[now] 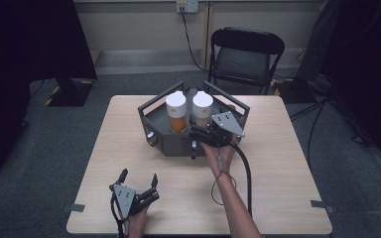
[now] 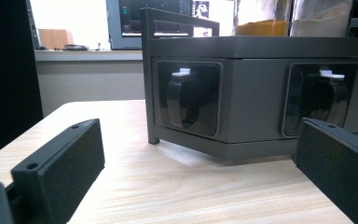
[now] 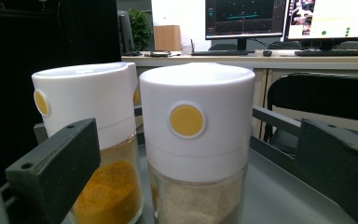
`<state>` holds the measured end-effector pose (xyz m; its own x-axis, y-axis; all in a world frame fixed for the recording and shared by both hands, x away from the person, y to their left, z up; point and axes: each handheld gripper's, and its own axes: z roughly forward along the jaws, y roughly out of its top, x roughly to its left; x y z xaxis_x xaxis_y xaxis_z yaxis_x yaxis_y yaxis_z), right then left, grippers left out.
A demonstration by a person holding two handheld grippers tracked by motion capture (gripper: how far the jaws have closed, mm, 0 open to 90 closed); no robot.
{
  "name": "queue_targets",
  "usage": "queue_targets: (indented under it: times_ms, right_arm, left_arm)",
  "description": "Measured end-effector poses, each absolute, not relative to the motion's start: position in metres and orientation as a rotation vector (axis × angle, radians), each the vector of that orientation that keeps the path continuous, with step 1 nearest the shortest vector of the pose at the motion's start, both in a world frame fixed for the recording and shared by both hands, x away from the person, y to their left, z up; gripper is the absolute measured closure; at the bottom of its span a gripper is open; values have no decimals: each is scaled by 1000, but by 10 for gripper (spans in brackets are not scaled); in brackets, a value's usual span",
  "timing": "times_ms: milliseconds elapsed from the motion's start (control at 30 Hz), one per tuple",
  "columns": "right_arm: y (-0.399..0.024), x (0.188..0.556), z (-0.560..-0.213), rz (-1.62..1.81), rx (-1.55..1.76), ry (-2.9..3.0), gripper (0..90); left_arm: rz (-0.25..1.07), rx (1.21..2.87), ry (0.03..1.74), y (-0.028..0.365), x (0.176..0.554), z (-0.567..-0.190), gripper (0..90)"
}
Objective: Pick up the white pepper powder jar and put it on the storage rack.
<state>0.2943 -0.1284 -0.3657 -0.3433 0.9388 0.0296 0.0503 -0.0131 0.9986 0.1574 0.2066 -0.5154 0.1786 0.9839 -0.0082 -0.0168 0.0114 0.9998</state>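
White-capped glass jar [image 3: 196, 144] of pale powder, round yellow dot.

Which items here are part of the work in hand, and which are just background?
In the job:
right gripper, open
pale-filled jar between its jaws
orange-filled jar
dark tray

Just about:
left gripper, open, apart
folding chair
monitors

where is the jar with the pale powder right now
The pale-powder jar stands in the dark tray at the table's far middle in the high view, right of the orange-powder jar, directly ahead of the open right gripper.
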Motion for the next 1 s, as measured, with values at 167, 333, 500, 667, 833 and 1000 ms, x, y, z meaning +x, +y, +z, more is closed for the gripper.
queue_targets:
  times_ms: [167,333,500,667,833,1000]
  right_arm:
    - [-133,290,-368,1467,1072,1498,0]
    - [-134,286,-369,1462,1066,1499,0]
    - [-137,278,-371,1461,1068,1490,0]
    - [-141,270,-375,1471,1069,1482,0]
    - [-144,262,-380,1479,1073,1477,0]
    - [-147,253,-384,1478,1070,1464,0]
  left_arm:
    - [1078,1268,1068,207,157,-515,10]
    - [1078,1269,1068,207,157,-515,10]
    - [1077,1269,1068,207,157,-515,10]
    - [1078,1269,1068,207,157,-515,10]
    - [1078,1269,1068,207,157,-515,10]
    - [1078,1270,1068,207,157,-515,10]
